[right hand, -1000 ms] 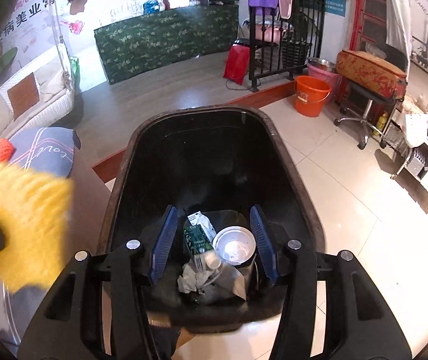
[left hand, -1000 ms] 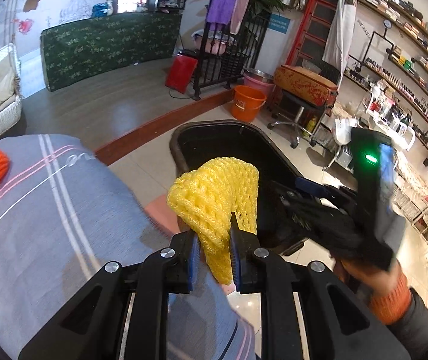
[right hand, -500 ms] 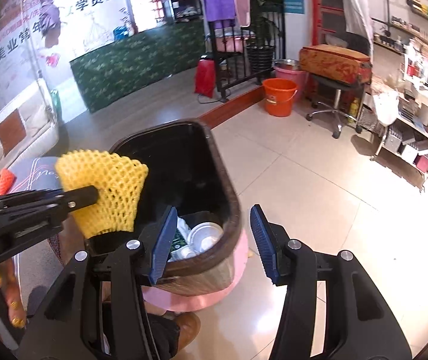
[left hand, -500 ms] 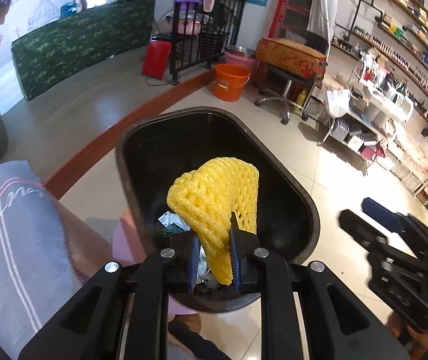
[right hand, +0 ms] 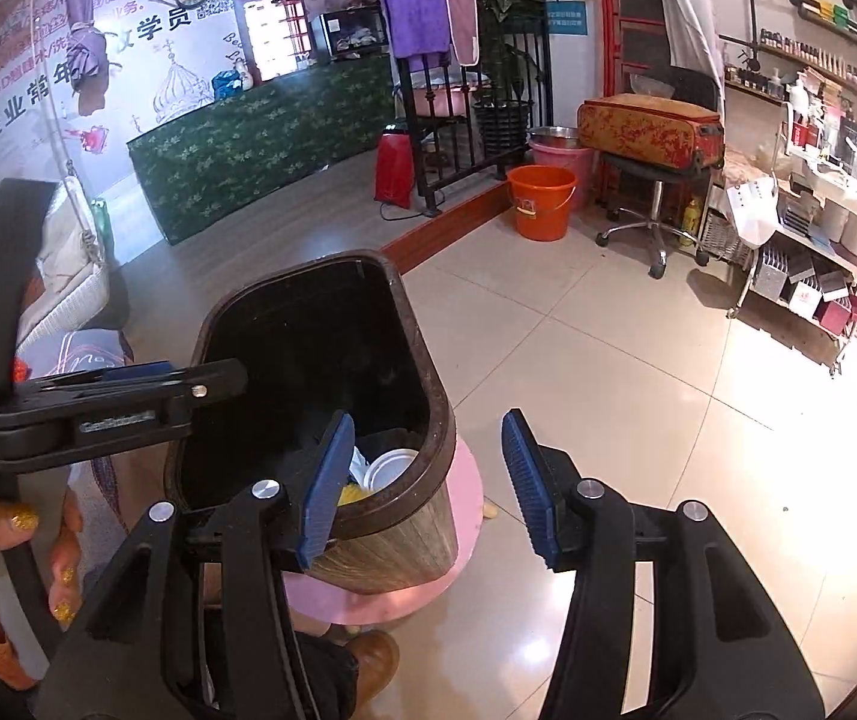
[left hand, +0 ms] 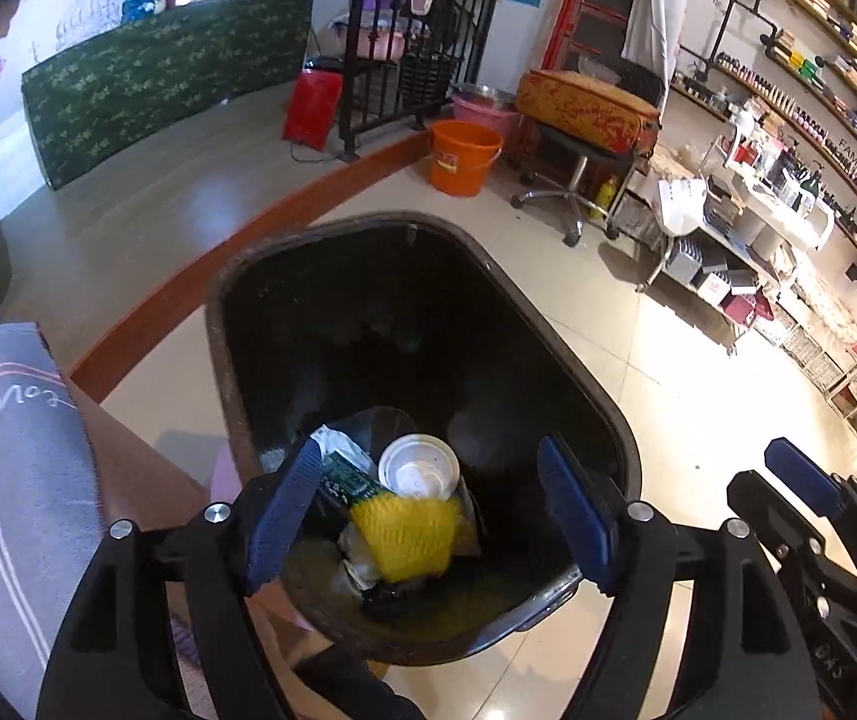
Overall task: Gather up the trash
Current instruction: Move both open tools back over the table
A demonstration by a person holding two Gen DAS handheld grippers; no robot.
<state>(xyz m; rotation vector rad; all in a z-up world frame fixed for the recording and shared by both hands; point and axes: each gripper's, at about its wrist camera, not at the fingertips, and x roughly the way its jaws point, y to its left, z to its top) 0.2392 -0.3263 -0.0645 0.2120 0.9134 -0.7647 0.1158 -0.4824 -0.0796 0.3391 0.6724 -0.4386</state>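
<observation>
Yellow foam net (left hand: 405, 528) sits at the bottom of the black bin (left hand: 554, 354), lower centre of the left wrist view, on the trash pile, touching a white round lid (left hand: 419, 473) just above it and a green printed wrapper (left hand: 347, 483) to its upper left. Left gripper (left hand: 428, 513) is over the bin mouth, jaws just opened and spread wide, nothing between the pads; net is free of them. Right gripper (right hand: 422, 480) at lower centre of its view, jaws also just opening, spread, empty, straddling the bin's right rim. Bin stands on a pink round stool (right hand: 368, 594). Grey striped cloth (left hand: 14, 468) at left edge. Orange bucket (left hand: 463, 157) upper centre on tiled floor (left hand: 698, 396).
</observation>
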